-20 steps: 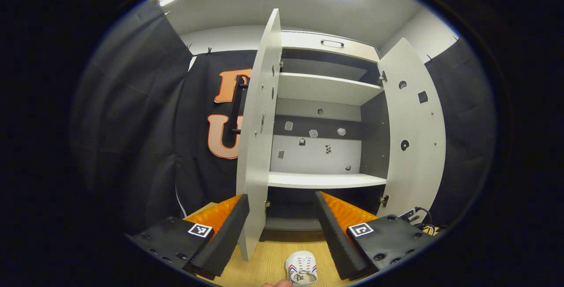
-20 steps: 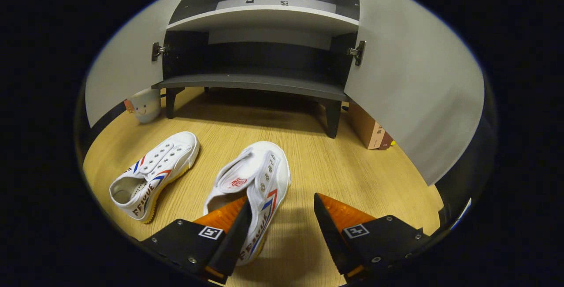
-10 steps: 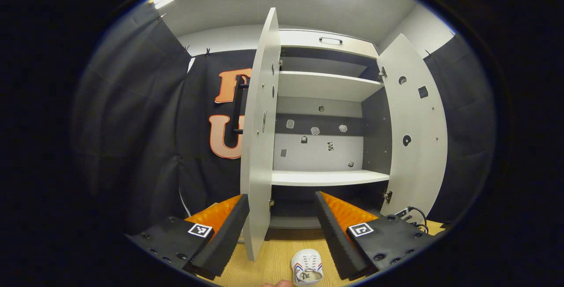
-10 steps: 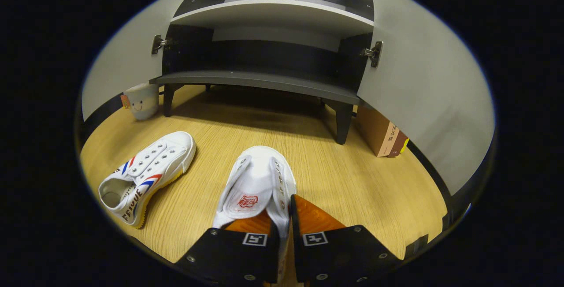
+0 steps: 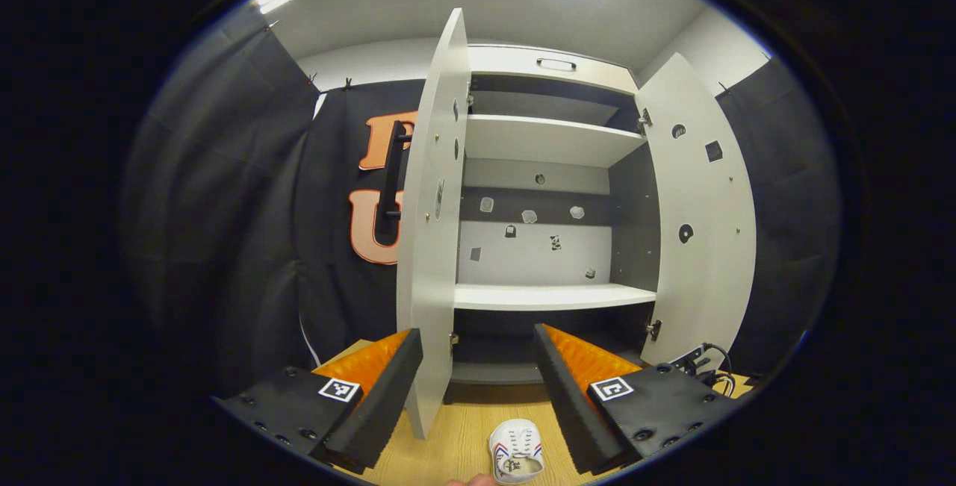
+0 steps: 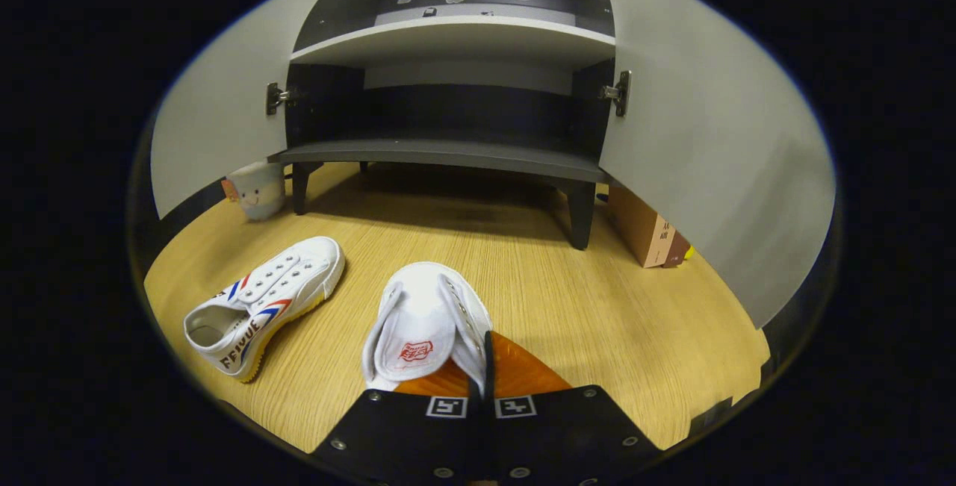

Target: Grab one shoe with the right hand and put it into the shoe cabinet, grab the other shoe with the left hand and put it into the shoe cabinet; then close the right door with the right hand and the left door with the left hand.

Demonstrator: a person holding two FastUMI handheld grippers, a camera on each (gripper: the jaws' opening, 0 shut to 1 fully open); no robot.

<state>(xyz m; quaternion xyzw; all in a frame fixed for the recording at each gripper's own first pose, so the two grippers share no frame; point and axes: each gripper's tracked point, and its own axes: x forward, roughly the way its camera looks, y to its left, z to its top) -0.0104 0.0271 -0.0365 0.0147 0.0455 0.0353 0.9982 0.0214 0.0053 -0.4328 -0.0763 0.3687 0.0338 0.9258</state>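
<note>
In the right gripper view, a white canvas shoe [image 6: 422, 318] with a red tongue mark sits on the wood floor, toe toward the cabinet. My right gripper [image 6: 485, 338] is shut on the shoe's right side wall near the opening. A second white shoe [image 6: 261, 305] with red and blue stripes lies on the floor to its left. The shoe cabinet's bottom shelf [image 6: 448, 151] stands bare between two open doors. In the left gripper view, my left gripper [image 5: 478, 370] hangs open and holds nothing, facing the cabinet's middle shelf [image 5: 553, 296]. A white shoe [image 5: 515, 455] lies on the floor below it.
The left door [image 5: 429, 247] swings out edge-on with a dark handle [image 5: 390, 180]; the right door [image 5: 702, 210] stands wide. A small plush mug [image 6: 256, 189] sits by the cabinet's left leg. A brown book [image 6: 644, 228] leans by the right leg. Cables [image 5: 706, 363] lie right.
My right gripper went from open around the shoe's side to shut on it, and the shoe turned toe-first toward the cabinet. The left gripper only drifted slightly.
</note>
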